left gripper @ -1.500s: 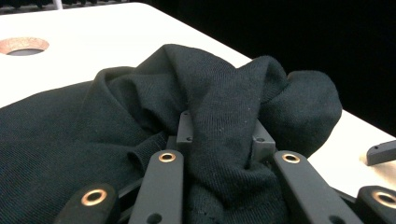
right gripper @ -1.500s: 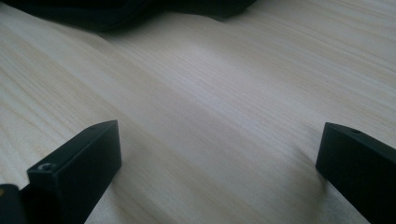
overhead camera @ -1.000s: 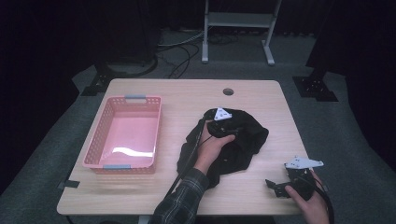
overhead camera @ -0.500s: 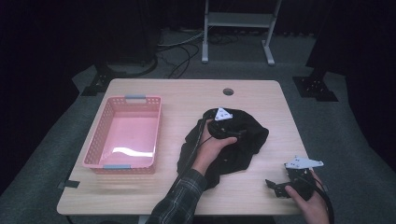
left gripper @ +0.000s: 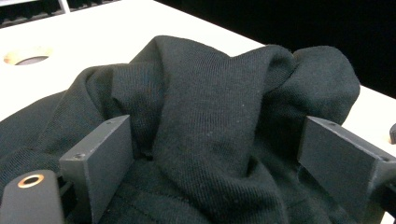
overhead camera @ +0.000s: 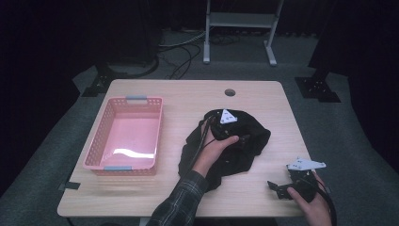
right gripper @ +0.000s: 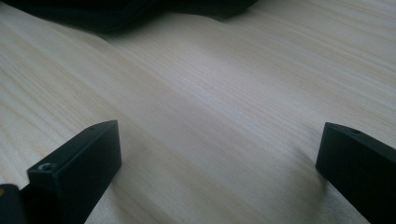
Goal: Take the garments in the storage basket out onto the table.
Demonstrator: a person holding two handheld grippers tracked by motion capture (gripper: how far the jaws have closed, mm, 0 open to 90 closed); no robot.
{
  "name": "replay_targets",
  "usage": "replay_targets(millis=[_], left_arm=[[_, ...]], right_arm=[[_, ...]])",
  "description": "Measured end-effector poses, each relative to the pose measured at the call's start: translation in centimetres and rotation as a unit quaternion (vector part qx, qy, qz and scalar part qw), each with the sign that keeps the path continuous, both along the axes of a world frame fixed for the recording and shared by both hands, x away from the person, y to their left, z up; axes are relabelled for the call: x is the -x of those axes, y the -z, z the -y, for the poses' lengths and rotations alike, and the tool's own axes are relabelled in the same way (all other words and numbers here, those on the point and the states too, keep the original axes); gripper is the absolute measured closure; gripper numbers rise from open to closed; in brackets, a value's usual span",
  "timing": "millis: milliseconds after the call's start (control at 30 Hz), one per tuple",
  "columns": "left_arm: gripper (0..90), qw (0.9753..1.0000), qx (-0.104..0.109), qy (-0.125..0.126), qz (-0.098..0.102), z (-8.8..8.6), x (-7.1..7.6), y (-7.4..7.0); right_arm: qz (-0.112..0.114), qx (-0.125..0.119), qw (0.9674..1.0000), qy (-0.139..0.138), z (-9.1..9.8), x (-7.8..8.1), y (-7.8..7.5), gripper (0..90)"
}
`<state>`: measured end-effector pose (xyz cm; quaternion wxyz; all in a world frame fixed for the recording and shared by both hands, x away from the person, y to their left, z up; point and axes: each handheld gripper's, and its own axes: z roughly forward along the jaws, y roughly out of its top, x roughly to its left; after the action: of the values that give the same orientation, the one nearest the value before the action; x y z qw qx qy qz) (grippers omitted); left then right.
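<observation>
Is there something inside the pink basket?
No, the pink basket in the high view holds nothing; the black cloth lies on the table beside it.

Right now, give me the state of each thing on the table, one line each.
Black garment: crumpled in a heap, a fold between the left tongs.
Pink basket: upright, nothing inside.
Left tongs: open, jaws just been opening.
Right tongs: open, nothing between them, low over the table.

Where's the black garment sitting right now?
In the high view the black garment lies crumpled on the table's right half, right of the pink basket, under the left gripper.
</observation>
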<state>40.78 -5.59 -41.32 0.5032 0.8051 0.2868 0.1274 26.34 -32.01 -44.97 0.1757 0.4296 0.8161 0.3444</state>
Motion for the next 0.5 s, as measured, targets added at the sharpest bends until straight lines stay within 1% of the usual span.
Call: replay_targets(millis=[500], left_arm=[[10.1,1.0,0.008,-0.001,-0.002,-0.26,-0.1,-0.15]], right_arm=[[0.0,0.0,1.0,0.0,0.0,0.0,0.0,0.0]])
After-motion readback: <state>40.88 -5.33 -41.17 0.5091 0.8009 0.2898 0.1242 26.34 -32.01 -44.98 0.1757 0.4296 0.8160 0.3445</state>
